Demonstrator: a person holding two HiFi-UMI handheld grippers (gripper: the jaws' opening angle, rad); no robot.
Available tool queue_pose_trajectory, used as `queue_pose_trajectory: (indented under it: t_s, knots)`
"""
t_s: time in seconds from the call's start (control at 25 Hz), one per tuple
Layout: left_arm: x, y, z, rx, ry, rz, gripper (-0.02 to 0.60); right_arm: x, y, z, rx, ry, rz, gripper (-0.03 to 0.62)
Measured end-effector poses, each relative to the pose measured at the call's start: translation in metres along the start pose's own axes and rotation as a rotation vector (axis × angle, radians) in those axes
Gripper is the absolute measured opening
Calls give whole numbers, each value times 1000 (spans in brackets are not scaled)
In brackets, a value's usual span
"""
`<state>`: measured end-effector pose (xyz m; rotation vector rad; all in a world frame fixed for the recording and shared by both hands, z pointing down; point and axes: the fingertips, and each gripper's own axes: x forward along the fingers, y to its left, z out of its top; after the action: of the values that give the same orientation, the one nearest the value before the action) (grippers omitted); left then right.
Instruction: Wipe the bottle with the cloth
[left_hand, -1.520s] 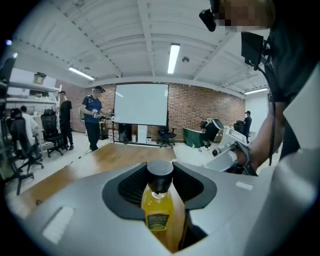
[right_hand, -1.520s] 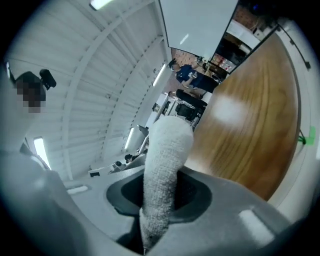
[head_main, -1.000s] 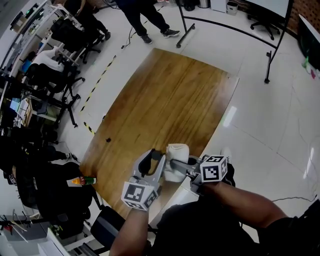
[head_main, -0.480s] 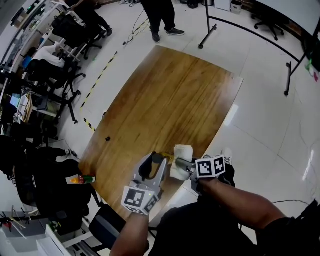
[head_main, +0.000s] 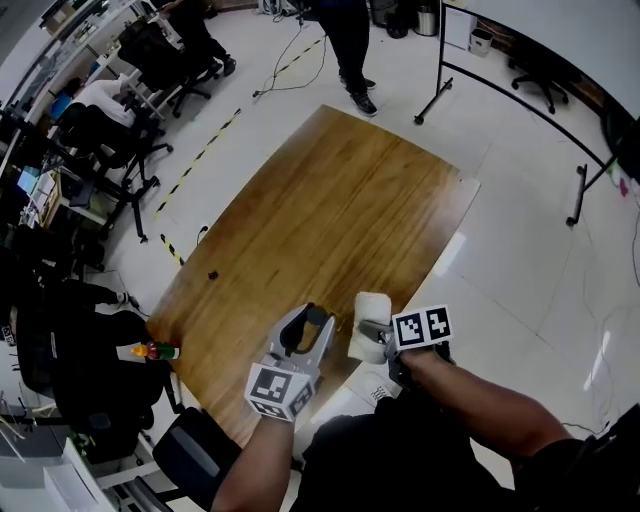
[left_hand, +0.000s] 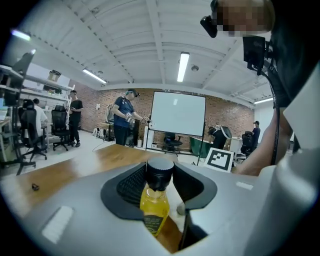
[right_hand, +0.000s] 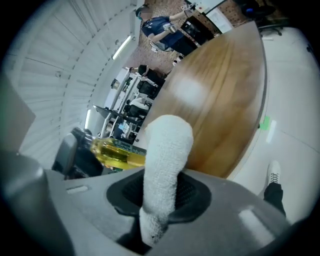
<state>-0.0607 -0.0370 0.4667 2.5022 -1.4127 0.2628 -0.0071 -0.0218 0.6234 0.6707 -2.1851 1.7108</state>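
**A:** State of the left hand-held gripper (left_hand: 160, 182)?

**B:** It's pinching the bottle (left_hand: 153, 202). Yellow liquid, black cap, with the jaws on either side of the neck. The bottle reads upright in the left gripper view. It sits over the near end of the counter (head_main: 340, 200), close to the near-right edge. Can't tell if its base touches the counter.

**A:** And the right?

**B:** The right hand-held gripper (right_hand: 162, 197) is clamped on the cloth (right_hand: 166, 160). It's white terry, folded into a thick roll that sticks out well past the jaws. It's also over the near end of the counter, right at the near-right edge.

**A:** Is the cloth on the bottle?

**B:** It's just beside it, on the side nearer that edge. In the right gripper view the roll overlaps the bottle body. I can't confirm contact from any view.

**A:** Anything else around?

**B:** A small dark object (head_main: 212, 274) on the counter near its left edge. A person (head_main: 352, 40) stands on the floor past the counter's far end. Office chairs (head_main: 110, 130) are off the counter's left side.
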Motion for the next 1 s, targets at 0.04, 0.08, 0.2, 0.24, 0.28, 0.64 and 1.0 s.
queue_pose_trajectory:
  t_s: [0.04,0.08,0.2,0.24,0.28,0.64,1.0]
  knots:
    - [0,2,1,-12,-6,5,179,-14,3,4,-14,-6,23,75]
    - [0,2,1,-21,-11,7,179,-29,8,8,-34,-11,47,75]
    - [0,0,-10,-26,16,-6,178,-80,23,21,-132,-28,86,75]
    - [0,-2,-14,-24,32,-8,178,-97,28,25,-172,-32,90,75]
    - [-1,-4,-16,-20,40,-8,190,-113,34,29,-212,-34,91,75]
    - [-21,-19,-20,-48,51,154,249,-192,51,84,-419,-31,150,75]
    - [-68,-73,-16,-422,-118,544,69,-213,65,98,-738,113,300,75]
